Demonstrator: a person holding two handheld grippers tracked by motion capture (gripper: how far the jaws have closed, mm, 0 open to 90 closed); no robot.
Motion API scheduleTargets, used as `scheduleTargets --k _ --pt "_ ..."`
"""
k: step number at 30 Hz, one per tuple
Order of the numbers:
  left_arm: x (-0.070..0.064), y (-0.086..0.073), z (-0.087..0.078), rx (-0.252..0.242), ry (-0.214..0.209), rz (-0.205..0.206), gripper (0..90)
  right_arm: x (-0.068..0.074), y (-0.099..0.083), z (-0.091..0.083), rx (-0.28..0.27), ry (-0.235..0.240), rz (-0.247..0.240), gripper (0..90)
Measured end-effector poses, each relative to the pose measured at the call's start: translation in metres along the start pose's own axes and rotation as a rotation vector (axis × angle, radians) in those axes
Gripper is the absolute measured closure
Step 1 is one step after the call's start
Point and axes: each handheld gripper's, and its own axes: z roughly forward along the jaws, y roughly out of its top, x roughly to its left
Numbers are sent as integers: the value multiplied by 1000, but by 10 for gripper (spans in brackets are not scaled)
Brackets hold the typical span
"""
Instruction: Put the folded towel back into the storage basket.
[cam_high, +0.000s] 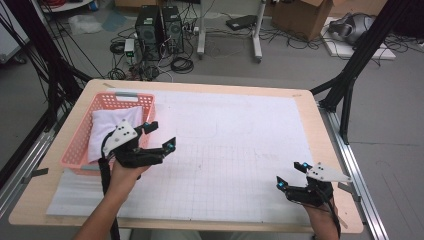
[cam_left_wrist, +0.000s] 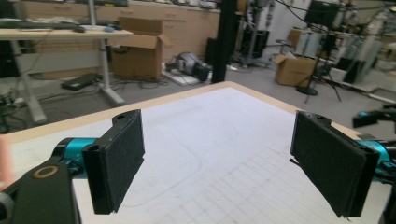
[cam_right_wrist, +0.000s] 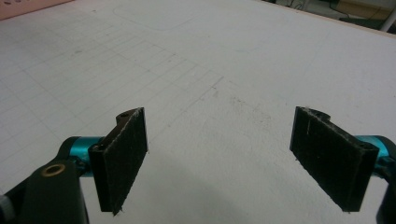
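Folded white cloth lies inside the salmon-pink slotted plastic basket at the table's left side; it fills most of the basket's floor, with its far edge near the basket's grey handle bar.

Left gripper hangs just beside the basket's right wall, over the white gridded paper sheet, jaws spread wide and holding nothing. In the left gripper view, the gripper looks across the sheet toward the far table edge, not toward the cloth; its black pads stand well apart with bare paper between them.

Right gripper sits near the table's front right corner, well apart from the basket. Jaws also released and empty; in the right gripper view, the gripper shows wide-set pads above faint pencil marks on the sheet.

The work in hand looks like taking the cloth out of the basket or having just set it in; the pictures cannot settle which.

Risks, as judged:
- The left gripper faces away from the cloth; a reach back could knock the basket wall and slide the light basket along the paper.
- A shallow pinch may catch only the top fold, so the cloth unfolds as it lifts.
- The trailing cable near the left forearm could snag the basket's near rim.
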Motion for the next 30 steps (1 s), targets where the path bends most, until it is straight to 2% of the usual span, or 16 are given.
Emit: scheduleTargets --k 6,8,10,12,20,30 --pt "-17 -15 10 29 -32 18 188 0 0 0 -9 4 1 176" --pt "-21 -20 12 28 -44 8 189 1 0 0 -9 5 8 176" --pt "-24 -27 15 40 -46 19 190 0 0 0 -9 5 5 176" --pt "-27 -33 17 43 -54 13 193 1 0 0 -9 4 5 176" --pt "-35 -48 23 57 -59 24 196 1 -1 0 -5 1 8 175" --pt "-34 -59 27 76 -62 9 196 1 -1 1 -2 -2 7 176"
